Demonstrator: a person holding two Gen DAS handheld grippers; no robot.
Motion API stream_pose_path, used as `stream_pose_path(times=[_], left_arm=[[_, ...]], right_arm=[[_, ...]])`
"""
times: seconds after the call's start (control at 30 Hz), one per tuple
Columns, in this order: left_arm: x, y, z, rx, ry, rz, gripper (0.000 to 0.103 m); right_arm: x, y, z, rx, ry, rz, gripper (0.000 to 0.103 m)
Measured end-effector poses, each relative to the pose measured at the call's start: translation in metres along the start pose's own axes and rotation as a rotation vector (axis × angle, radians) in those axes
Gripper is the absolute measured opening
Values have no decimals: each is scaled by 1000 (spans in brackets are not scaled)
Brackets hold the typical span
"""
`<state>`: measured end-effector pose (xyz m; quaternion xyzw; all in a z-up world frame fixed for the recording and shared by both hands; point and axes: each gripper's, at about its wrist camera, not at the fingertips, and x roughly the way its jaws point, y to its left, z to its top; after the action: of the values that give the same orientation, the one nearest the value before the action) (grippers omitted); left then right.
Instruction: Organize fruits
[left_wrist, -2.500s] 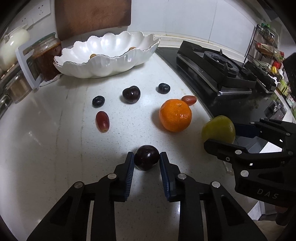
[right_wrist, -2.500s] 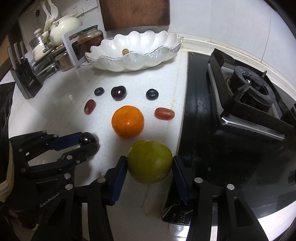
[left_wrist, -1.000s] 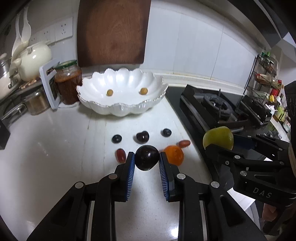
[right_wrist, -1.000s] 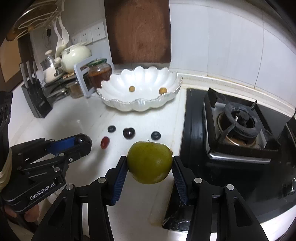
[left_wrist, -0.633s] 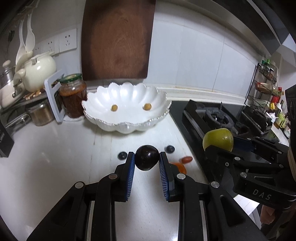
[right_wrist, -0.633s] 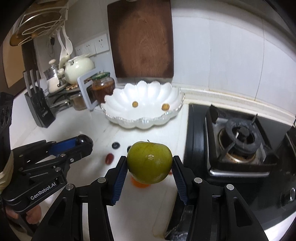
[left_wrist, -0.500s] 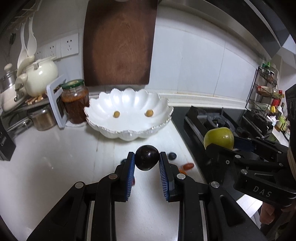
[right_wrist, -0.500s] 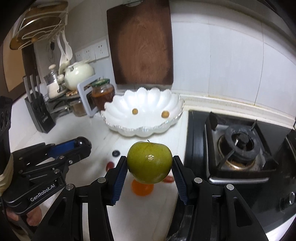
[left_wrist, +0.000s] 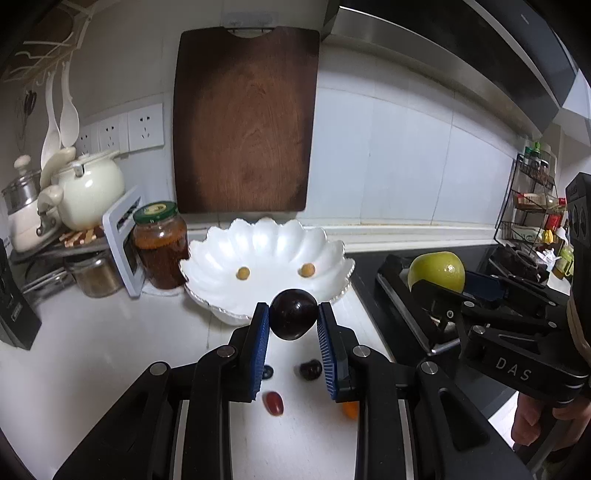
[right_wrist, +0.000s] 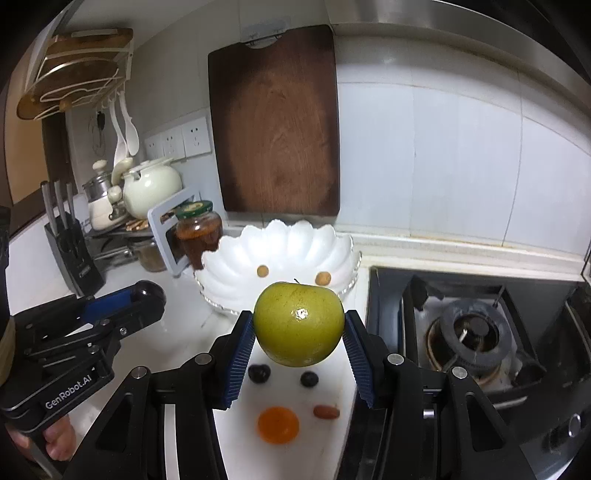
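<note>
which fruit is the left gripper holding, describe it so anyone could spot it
Start at the white scalloped bowl below the dark wooden cutting board. In front of its rim, the left gripper clamps a round, glossy, dark purple plum between blue pads. Its neighbour in the right gripper is a far larger green apple.

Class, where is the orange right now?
In the right wrist view, the orange sits on the white counter below the held green apple.

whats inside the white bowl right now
Two small yellowish round fruits lie apart in the white bowl. The green apple in the right gripper hides its near rim.
</note>
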<state>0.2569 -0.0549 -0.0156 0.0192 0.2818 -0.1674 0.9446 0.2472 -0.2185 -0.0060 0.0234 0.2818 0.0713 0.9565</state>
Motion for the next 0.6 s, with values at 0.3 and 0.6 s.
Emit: stream_pose_path(times=[0.3,0.6], left_arm=[[4,7,24,14,-56,40,27],[13,15,42,13,-79,64,27]], right_arm=[[8,3,19,-5,-47,-8,50],[26,6,39,-10,-73,-15,50]])
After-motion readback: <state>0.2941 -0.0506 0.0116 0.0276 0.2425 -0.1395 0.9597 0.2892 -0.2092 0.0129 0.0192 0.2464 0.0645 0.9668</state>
